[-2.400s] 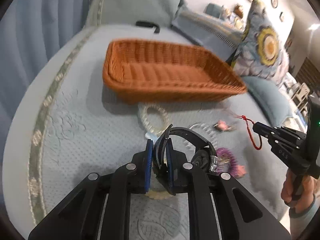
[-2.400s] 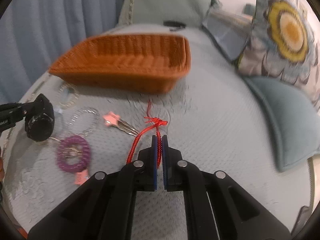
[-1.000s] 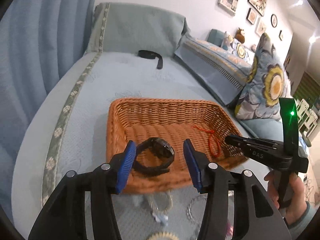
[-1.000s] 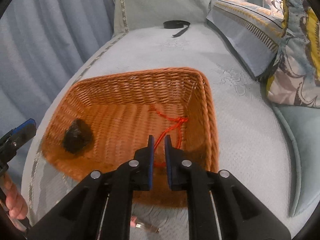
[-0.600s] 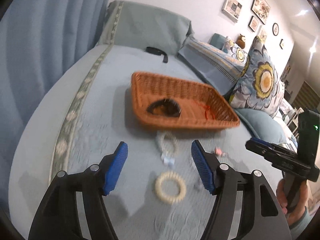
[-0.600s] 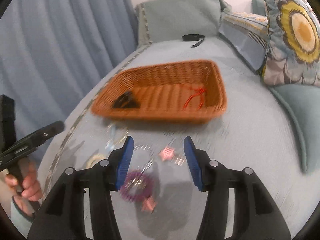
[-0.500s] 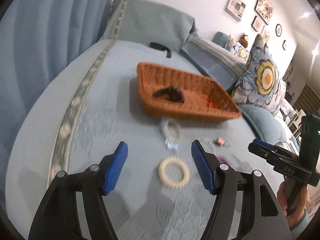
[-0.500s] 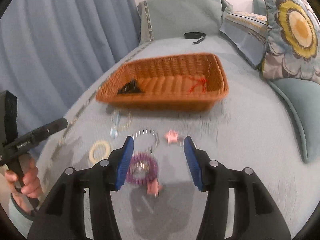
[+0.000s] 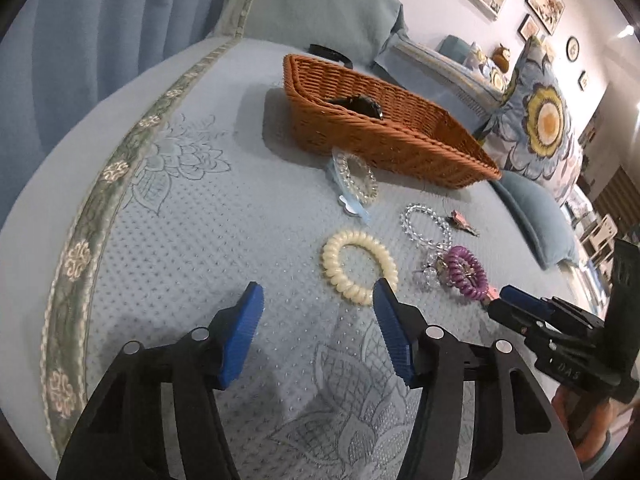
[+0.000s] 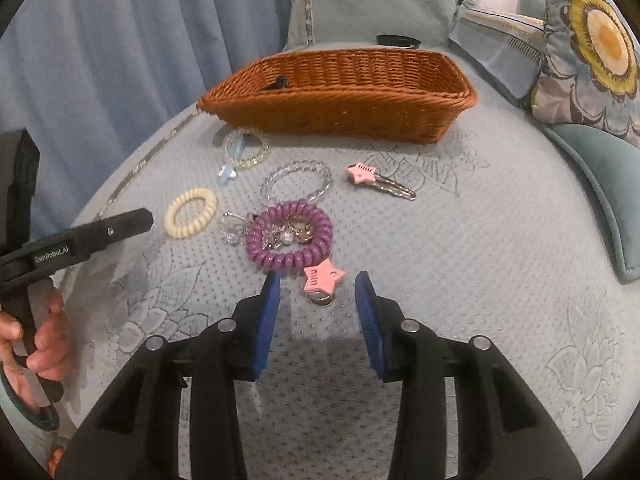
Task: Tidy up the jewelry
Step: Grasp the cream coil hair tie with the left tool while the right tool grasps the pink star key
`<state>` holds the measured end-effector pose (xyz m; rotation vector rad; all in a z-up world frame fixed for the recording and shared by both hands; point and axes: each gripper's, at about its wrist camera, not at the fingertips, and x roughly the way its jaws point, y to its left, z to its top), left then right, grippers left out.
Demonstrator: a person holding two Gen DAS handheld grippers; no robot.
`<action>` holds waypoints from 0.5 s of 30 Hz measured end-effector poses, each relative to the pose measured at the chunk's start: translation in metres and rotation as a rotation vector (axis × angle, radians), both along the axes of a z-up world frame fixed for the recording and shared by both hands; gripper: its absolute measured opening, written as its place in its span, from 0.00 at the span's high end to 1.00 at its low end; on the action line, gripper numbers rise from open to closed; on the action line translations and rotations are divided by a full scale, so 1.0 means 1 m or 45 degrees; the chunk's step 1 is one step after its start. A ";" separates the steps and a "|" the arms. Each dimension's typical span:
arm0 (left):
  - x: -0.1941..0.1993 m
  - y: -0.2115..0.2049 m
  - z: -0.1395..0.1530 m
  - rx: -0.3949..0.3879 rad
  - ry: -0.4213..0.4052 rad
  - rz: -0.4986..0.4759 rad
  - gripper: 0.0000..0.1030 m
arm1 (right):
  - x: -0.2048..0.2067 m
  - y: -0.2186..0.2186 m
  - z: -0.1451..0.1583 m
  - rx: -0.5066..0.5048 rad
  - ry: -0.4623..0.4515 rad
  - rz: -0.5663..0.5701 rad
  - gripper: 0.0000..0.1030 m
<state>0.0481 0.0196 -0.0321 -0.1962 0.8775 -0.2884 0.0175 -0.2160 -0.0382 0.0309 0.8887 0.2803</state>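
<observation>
An orange wicker basket [image 9: 400,140] [image 10: 344,92] stands on the blue bedspread with a black watch [image 9: 358,105] inside. In front of it lie a cream coil bracelet [image 9: 359,266] [image 10: 191,212], a purple coil bracelet [image 10: 289,237] [image 9: 466,272], two clear bead bracelets [image 10: 296,180] [image 10: 245,148] and two pink star hair clips [image 10: 322,276] [image 10: 362,173]. My left gripper [image 9: 318,312] is open, just short of the cream bracelet. My right gripper [image 10: 317,298] is open, with the near star clip between its tips.
A floral pillow [image 10: 592,40] and a teal cushion [image 10: 600,184] lie to the right. A blue curtain [image 10: 120,40] hangs on the left. A black strap [image 10: 398,41] lies beyond the basket.
Both grippers let go of the watch and the red cord in the basket, opened, and pulled back and down to the loose pieces in front of it.
</observation>
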 end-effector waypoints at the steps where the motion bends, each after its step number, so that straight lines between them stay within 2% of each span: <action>1: 0.002 -0.003 0.001 0.016 0.001 -0.003 0.47 | 0.000 0.000 -0.002 -0.006 0.003 -0.003 0.66; 3: 0.009 -0.011 0.002 0.055 0.008 -0.004 0.48 | 0.000 0.003 -0.006 -0.028 -0.002 -0.009 0.65; 5: 0.017 -0.018 0.000 0.108 0.028 0.006 0.52 | 0.001 0.004 -0.005 -0.035 -0.008 -0.014 0.66; 9: 0.022 -0.028 -0.002 0.222 0.016 0.040 0.65 | 0.004 0.009 -0.007 -0.069 -0.010 -0.028 0.78; 11: 0.020 -0.027 -0.001 0.226 0.004 0.039 0.72 | 0.004 0.007 -0.007 -0.059 -0.008 -0.034 0.81; 13: 0.019 -0.027 -0.001 0.215 0.000 0.027 0.87 | 0.004 0.006 -0.007 -0.043 -0.007 -0.037 0.81; 15: 0.019 -0.025 0.000 0.200 -0.003 0.029 0.89 | 0.003 0.006 -0.007 -0.043 -0.011 -0.037 0.81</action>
